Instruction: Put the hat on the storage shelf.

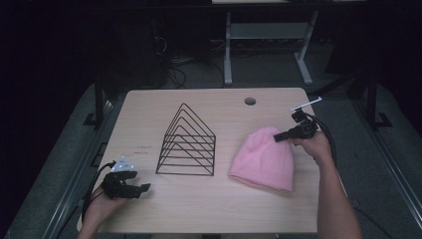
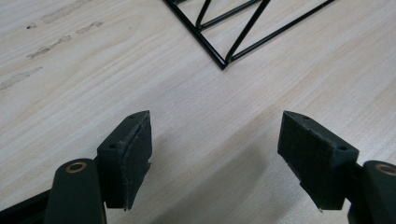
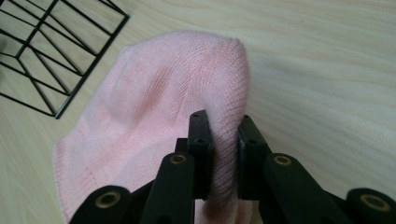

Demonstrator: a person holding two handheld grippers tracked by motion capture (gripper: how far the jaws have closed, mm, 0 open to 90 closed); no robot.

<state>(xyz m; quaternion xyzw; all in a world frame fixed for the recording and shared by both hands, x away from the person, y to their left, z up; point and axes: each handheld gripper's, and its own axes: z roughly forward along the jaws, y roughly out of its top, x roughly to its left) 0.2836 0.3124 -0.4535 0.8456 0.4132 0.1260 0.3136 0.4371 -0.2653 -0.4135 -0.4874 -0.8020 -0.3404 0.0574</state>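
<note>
Right gripper view has my right gripper [image 3: 223, 135] pinched on a fold at the top of the pink hat [image 3: 154, 112], near the table's [image 1: 149, 107] right side; most of the hat lies flat. I judge this the pick-up step: next I must lift without losing the knit, probably toward the wire rack [image 1: 186, 144], which holds nothing. My left gripper [image 2: 215, 154] rests wide open, empty, just before the rack's corner.

Obstacle: black wire triangular rack [image 1: 186, 144], table centre. Obstacle: pink knitted beanie [image 1: 263, 158], right of it, narrow gap between. Open passage: bare light wooden tabletop [image 1: 209, 204] along near edge, far-left corner.
</note>
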